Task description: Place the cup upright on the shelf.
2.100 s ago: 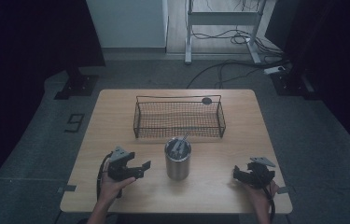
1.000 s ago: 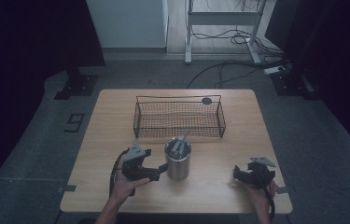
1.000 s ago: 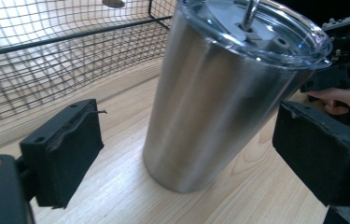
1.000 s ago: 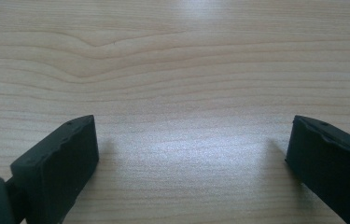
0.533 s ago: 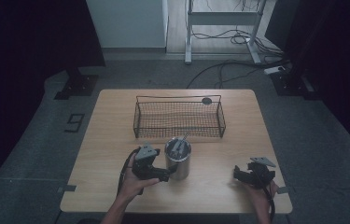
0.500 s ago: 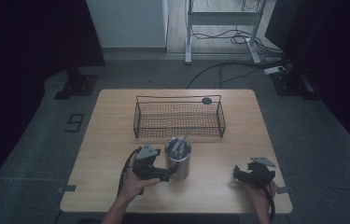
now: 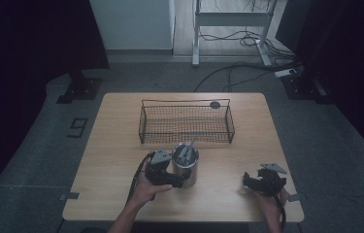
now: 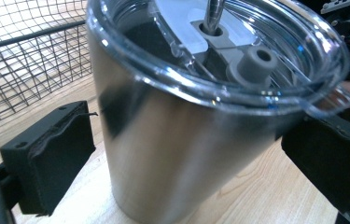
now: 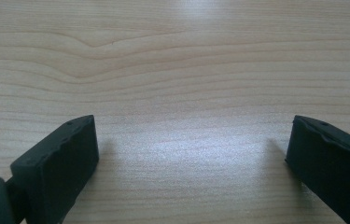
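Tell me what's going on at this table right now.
A person holds a gripper in each hand at a wooden table. The left gripper has closed in on a steel tumbler with a clear lid and a straw; its jaws have just been opening and now stand on either side of the tumbler, one visibly clear of the wall, so nothing is gripped yet. The right gripper rests open near the table's right edge. A wire basket sits behind the tumbler.

You're working at a wooden table (image 7: 121, 141) on grey floor (image 7: 34, 160); behind it, a metal stand (image 7: 228, 19) and cables (image 7: 233, 73) are lying.
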A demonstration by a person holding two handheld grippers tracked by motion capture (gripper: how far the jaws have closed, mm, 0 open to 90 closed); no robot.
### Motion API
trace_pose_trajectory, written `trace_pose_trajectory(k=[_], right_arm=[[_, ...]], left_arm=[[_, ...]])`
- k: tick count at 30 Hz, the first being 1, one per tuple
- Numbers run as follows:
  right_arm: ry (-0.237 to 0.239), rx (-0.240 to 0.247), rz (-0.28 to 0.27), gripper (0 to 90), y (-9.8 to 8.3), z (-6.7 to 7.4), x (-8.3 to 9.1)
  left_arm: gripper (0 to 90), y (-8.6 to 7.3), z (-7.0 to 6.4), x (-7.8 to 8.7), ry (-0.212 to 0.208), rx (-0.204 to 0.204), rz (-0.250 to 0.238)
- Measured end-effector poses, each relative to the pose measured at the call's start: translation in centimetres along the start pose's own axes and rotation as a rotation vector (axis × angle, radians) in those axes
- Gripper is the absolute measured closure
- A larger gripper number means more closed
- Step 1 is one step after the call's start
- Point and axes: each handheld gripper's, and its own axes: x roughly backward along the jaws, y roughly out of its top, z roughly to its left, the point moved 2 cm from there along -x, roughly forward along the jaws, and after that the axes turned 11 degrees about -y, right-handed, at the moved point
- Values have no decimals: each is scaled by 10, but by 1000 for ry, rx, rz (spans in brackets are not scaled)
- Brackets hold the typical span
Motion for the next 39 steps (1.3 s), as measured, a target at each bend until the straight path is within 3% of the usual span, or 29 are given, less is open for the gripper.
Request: trace_pose_trajectory(k=[12, 21, 33, 39], right_arm=[[-1, 0, -1, 20, 0, 0, 0], [-1, 1, -1, 20, 0, 0, 0], [-1, 1, -1, 20, 0, 0, 0], [-4, -2, 4, 13, 1, -1, -1]], left_arm=[[0, 4, 3, -22, 21, -4, 6], [0, 3, 5, -30, 32, -36, -17], [32, 3, 2, -28, 34, -126, -34], [36, 3, 1, -26, 5, -127, -49]])
